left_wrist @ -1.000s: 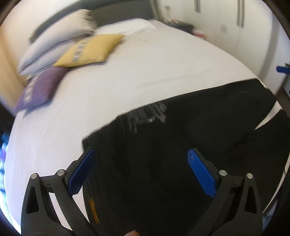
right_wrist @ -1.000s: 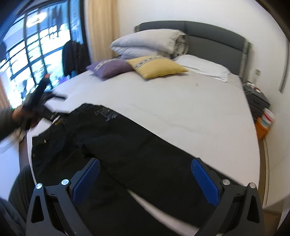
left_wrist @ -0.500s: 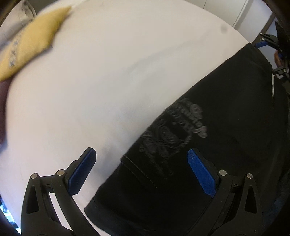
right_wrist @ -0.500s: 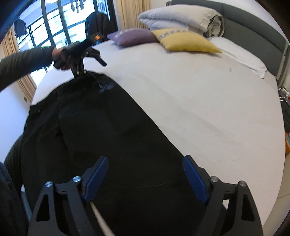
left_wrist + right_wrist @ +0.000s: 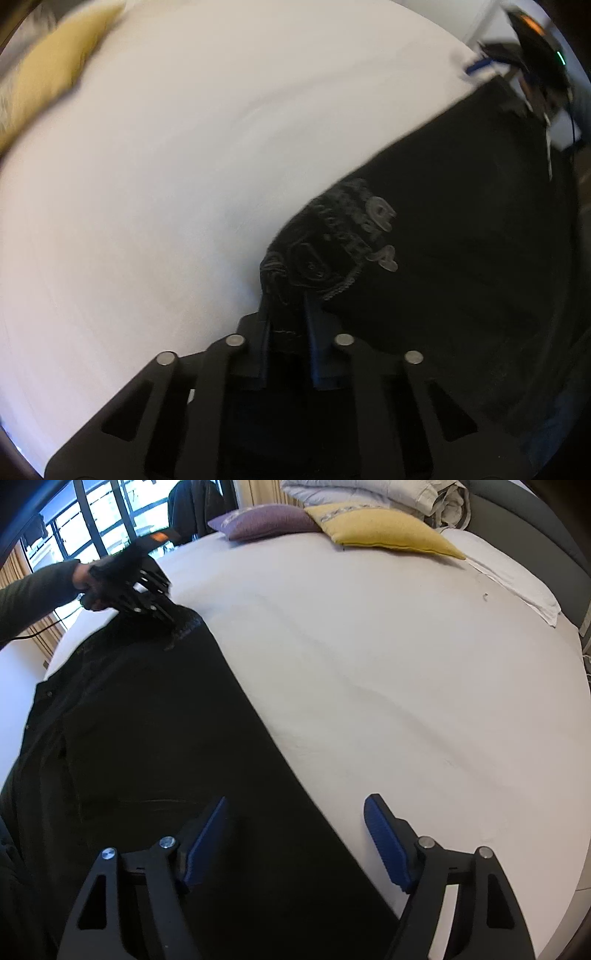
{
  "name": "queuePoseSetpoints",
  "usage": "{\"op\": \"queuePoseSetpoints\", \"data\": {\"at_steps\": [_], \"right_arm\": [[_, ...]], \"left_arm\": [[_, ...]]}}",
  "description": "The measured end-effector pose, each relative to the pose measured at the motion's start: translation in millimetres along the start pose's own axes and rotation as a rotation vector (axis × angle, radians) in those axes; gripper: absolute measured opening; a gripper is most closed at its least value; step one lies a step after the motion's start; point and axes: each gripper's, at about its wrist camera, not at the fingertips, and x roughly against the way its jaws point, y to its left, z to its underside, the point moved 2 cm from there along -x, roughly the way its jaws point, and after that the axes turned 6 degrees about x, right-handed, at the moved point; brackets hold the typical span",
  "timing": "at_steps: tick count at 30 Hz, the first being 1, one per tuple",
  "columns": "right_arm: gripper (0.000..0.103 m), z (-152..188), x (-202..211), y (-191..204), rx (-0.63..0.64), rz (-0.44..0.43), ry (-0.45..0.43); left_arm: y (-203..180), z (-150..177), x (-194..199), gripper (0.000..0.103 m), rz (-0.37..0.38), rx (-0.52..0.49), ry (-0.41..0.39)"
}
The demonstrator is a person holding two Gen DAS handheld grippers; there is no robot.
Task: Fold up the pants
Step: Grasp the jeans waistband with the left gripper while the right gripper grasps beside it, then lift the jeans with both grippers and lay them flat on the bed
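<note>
Black pants (image 5: 155, 738) lie flat on the white bed (image 5: 388, 657), waist at the far left, legs running toward the right gripper. My left gripper (image 5: 286, 299) is shut on the waist corner of the pants (image 5: 461, 240), next to a grey embroidered design (image 5: 354, 229); it also shows in the right wrist view (image 5: 162, 613). My right gripper (image 5: 295, 834) is open, its blue pads astride the far edge of the pant leg near the hem. It also shows blurred in the left wrist view (image 5: 532, 59).
A yellow cushion (image 5: 380, 530), a purple cushion (image 5: 262, 518) and folded white bedding (image 5: 369, 491) lie at the head of the bed by the grey headboard (image 5: 532, 520). Windows (image 5: 92, 520) stand at the far left. The bed's edge curves at the right.
My left gripper has closed on the waist corner of the pants. My right gripper has come lower and closer to the pant leg edge, its fingers now narrower apart.
</note>
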Motion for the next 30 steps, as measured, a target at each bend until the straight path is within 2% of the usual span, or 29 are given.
{"op": "queuePoseSetpoints", "data": {"at_steps": [4, 8, 9, 11, 13, 16, 18, 19, 20, 22, 26, 30], "right_arm": [[0.077, -5, -5, -4, 0.008, -0.008, 0.010], [0.076, -11, -18, -3, 0.056, -0.010, 0.045], [0.075, -13, -22, -3, 0.063, -0.010, 0.053], [0.065, -17, -29, -2, 0.074, -0.030, 0.073], [0.064, -22, -34, -1, 0.078, -0.052, 0.079], [0.061, -29, -37, 0, 0.086, -0.072, 0.073], [0.054, -30, -41, 1, 0.091, -0.081, 0.087], [0.044, -31, -41, 1, 0.093, -0.091, 0.089], [0.026, -32, -40, 3, 0.096, -0.104, 0.094], [0.008, -34, -36, 10, 0.123, -0.099, 0.113], [0.004, -35, -18, 32, 0.203, -0.003, 0.131], [0.004, -37, 24, 52, 0.220, 0.107, 0.061]], "left_arm": [[-14, 15, 24, 0.008, -0.127, -0.069, -0.132], [-47, 38, 43, 0.008, -0.195, -0.095, -0.269], [-51, 41, 49, 0.008, -0.209, -0.104, -0.305], [-64, 53, 65, 0.008, -0.237, -0.123, -0.374], [-76, 58, 86, 0.008, -0.268, -0.150, -0.412], [-91, 64, 97, 0.008, -0.289, -0.180, -0.448], [-98, 74, 104, 0.008, -0.284, -0.180, -0.468], [-102, 70, 104, 0.008, -0.282, -0.182, -0.472], [-112, 74, 107, 0.008, -0.282, -0.183, -0.475], [-115, 81, 107, 0.008, -0.288, -0.176, -0.478], [-124, 93, 111, 0.008, -0.298, -0.155, -0.497], [-136, 111, 130, 0.008, -0.321, -0.142, -0.530]]}}
